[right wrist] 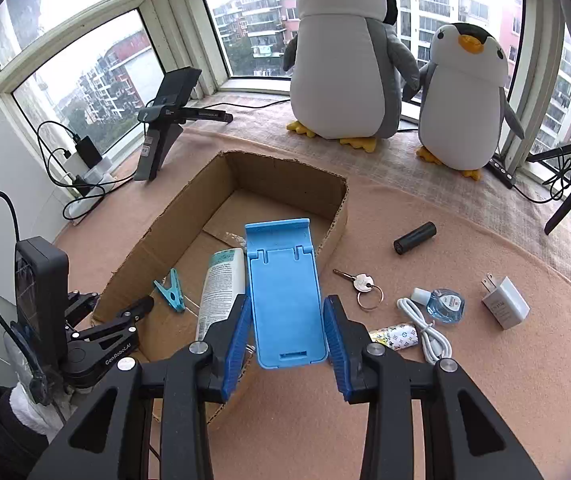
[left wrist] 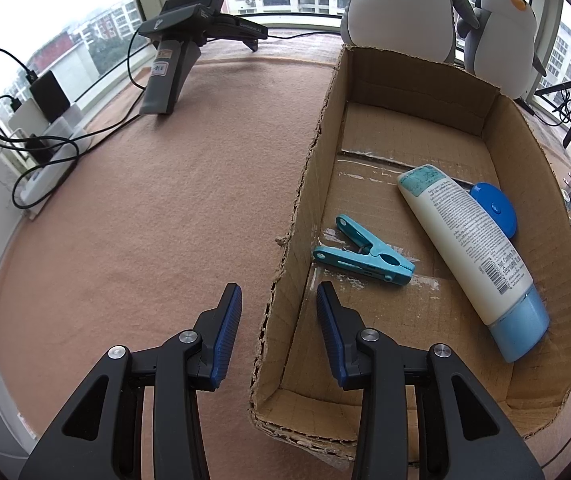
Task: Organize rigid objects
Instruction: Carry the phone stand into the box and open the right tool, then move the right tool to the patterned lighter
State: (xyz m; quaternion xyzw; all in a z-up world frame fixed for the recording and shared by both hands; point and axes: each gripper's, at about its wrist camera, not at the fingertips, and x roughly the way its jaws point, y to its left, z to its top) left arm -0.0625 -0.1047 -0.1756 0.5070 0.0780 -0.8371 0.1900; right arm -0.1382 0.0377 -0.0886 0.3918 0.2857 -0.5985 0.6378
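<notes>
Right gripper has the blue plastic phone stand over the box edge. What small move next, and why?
Probably ease the right gripper forward and left, then open. Its blue plastic phone stand hangs over the brown cardboard box's near wall, while bare floor lies beyond the white lotion tube and teal clothespin.

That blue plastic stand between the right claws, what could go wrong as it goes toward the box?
The blue phone stand sits between the right gripper fingers with slim gaps visible at the pads, so it may slip or tilt. Lowered straight down, it could land on the lotion tube or catch the cardboard box wall. The open left gripper straddles the box's torn edge and might nudge it.
</notes>
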